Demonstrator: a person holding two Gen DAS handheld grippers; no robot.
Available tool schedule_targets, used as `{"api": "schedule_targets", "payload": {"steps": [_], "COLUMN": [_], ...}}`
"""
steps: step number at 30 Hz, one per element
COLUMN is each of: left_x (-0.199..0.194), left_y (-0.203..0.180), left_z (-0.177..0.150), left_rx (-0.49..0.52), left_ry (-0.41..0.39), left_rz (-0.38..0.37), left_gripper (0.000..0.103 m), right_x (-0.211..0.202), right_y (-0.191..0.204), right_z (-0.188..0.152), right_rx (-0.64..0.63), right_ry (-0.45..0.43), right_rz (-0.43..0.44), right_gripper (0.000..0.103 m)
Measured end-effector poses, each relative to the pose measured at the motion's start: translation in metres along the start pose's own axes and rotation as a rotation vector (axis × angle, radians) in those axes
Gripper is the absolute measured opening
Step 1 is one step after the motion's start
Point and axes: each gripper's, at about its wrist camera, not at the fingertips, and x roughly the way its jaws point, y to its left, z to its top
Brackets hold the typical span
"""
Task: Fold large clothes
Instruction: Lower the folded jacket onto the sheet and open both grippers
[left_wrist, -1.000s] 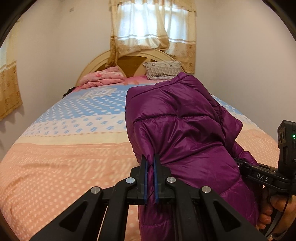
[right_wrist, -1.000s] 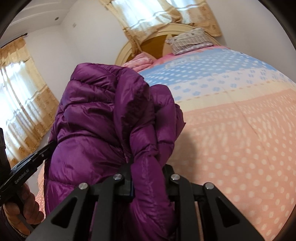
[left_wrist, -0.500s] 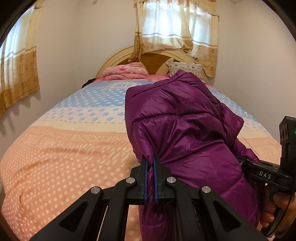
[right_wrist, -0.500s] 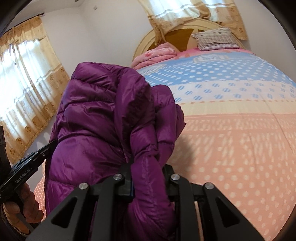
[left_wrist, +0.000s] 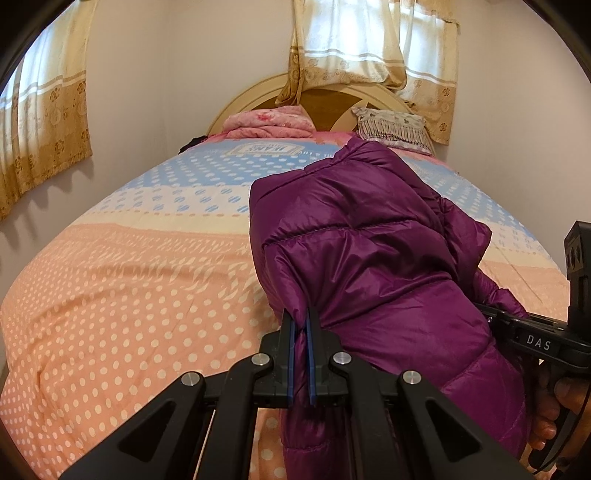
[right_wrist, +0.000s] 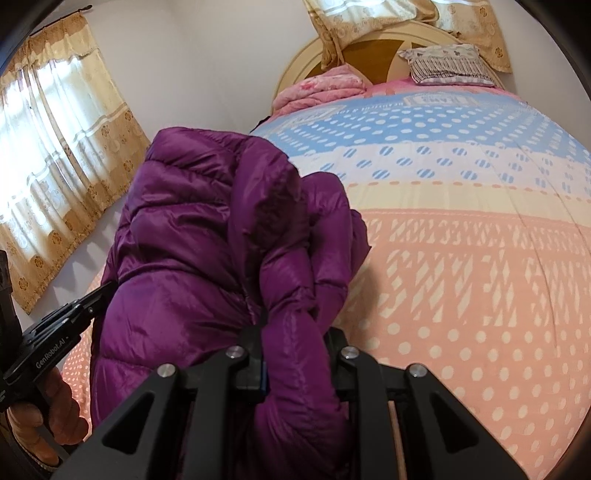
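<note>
Purple puffer jacket (left_wrist: 369, 258) held up over the bed (left_wrist: 129, 295) by both tools.

The left tool (left_wrist: 300, 325) is nearly closed, its blue-edged fingers (left_wrist: 291, 343) pinching a thin edge of the jacket. The right tool (right_wrist: 295, 347) is clamped on a thicker bunched fold, so its fingers stand wider apart. Between them the jacket hangs doubled over, raised above the peach dotted end of the bed cover. At the far end, by the headboard (left_wrist: 258, 92), lie a folded pink blanket (left_wrist: 269, 122) and a patterned pillow (left_wrist: 391, 125). Curtains (left_wrist: 369, 44) hang behind.
</note>
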Motion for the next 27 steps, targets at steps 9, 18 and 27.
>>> {"api": "schedule_targets", "payload": {"steps": [9, 18, 27], "left_x": [0.021, 0.035, 0.041], "left_y": [0.006, 0.011, 0.033], "left_z": [-0.014, -0.022, -0.028], "left_rx": [0.024, 0.011, -0.082], "left_ry": [0.025, 0.048, 0.051], "left_rz": [0.026, 0.05, 0.112], "left_gripper": [0.008, 0.019, 0.075], "right_x": [0.011, 0.016, 0.021], "right_y": [0.001, 0.003, 0.003], "right_z": [-0.011, -0.013, -0.015], "right_rx": [0.001, -0.002, 0.0], "right_ry": [0.032, 0.047, 0.063], "right_rz": [-0.021, -0.038, -0.068], "right_gripper": [0.021, 0.024, 0.033]}}
